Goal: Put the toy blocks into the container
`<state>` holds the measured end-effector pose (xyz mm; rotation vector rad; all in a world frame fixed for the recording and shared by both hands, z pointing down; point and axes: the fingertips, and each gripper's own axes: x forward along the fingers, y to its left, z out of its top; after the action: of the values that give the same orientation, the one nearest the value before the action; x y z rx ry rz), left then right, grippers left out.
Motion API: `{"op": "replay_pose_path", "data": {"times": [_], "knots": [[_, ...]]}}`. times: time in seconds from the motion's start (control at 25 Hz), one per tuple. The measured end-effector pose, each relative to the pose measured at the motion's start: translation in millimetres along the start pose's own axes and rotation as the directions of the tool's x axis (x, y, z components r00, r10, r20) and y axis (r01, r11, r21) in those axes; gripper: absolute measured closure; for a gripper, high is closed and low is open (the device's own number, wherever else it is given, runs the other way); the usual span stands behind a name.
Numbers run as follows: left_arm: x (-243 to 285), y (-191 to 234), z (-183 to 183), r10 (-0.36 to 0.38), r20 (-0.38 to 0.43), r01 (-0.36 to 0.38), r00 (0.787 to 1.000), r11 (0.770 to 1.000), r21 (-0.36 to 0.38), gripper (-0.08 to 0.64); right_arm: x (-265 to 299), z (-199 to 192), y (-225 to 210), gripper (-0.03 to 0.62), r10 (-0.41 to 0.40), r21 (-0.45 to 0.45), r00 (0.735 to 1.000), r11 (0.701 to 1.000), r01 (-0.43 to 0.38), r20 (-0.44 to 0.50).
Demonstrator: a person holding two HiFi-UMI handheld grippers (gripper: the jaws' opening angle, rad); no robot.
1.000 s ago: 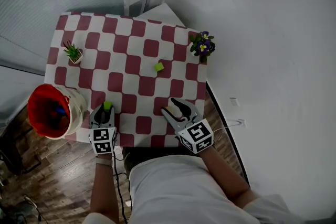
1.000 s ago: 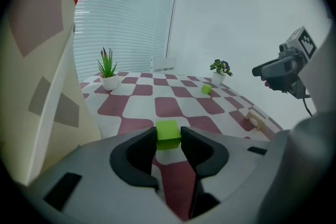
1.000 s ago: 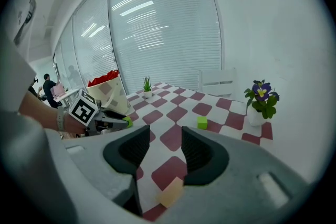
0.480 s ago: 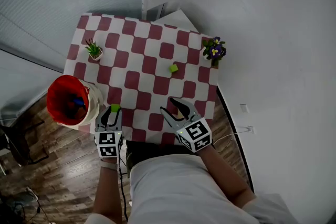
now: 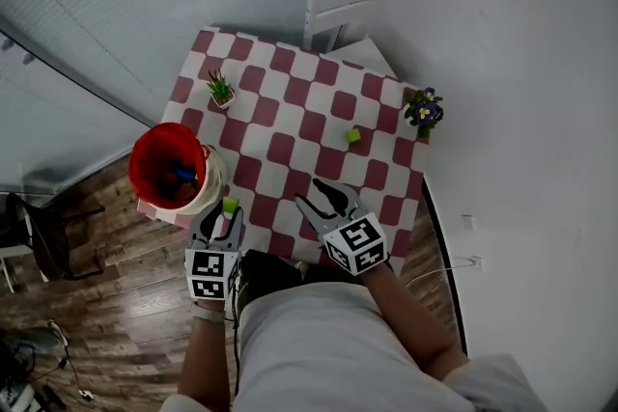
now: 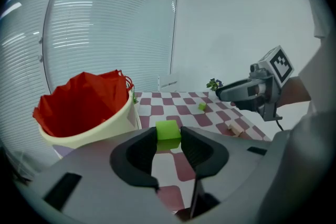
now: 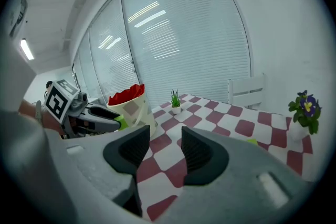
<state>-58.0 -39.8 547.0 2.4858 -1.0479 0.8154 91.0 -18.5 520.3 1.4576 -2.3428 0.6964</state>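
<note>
Left hand-held gripper point(image 6: 168, 140) pinches green block point(image 6: 168, 130); right hand-held gripper point(image 7: 166, 138) parted, empty

Head view overhead, gripper views sharing table point(image 5: 294, 106)

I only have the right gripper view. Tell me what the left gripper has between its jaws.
Observer: The left gripper is shut on a green block, pinched at the jaw tips.
Operator: Report what's inside the bucket; I only see its outside.
Observer: In the head view, the red-lined bucket holds something blue; I cannot make out the rest.
Operator: Check the table under my gripper.
Observer: The left gripper view shows a small tan piece lying on the checkered table below the right gripper.
</note>
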Motion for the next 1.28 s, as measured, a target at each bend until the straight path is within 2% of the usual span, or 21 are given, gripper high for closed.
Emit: {"op": "replay_pose_path", "data": {"times": [0.36,0.56,0.88,1.28], "knots": [[-42.8,26.0,34.4,0.054,0.054,-0.055,0.997,0.998,0.023,0.422,24.7,24.7,28.6,0.402,0.056,-0.017,0.998,0.998,-0.055,0.033],[-54.2,51.2,47.5,0.086,0.049,-0.088,0.995,0.995,0.040,0.422,36.1,35.5,36.2,0.402,0.060,-0.021,0.997,0.998,-0.059,0.048],[-56.5,99.4,62.2,0.120,0.041,-0.122,0.992,0.990,0.071,0.422,50.9,45.7,37.3,0.402,0.026,-0.006,0.998,1.000,-0.026,0.062],[-38.2,132.2,66.9,0.106,-0.006,-0.104,0.994,0.982,0.159,0.420,65.2,52.1,32.5,0.402,-0.033,0.026,0.997,0.999,0.032,0.071]]}}
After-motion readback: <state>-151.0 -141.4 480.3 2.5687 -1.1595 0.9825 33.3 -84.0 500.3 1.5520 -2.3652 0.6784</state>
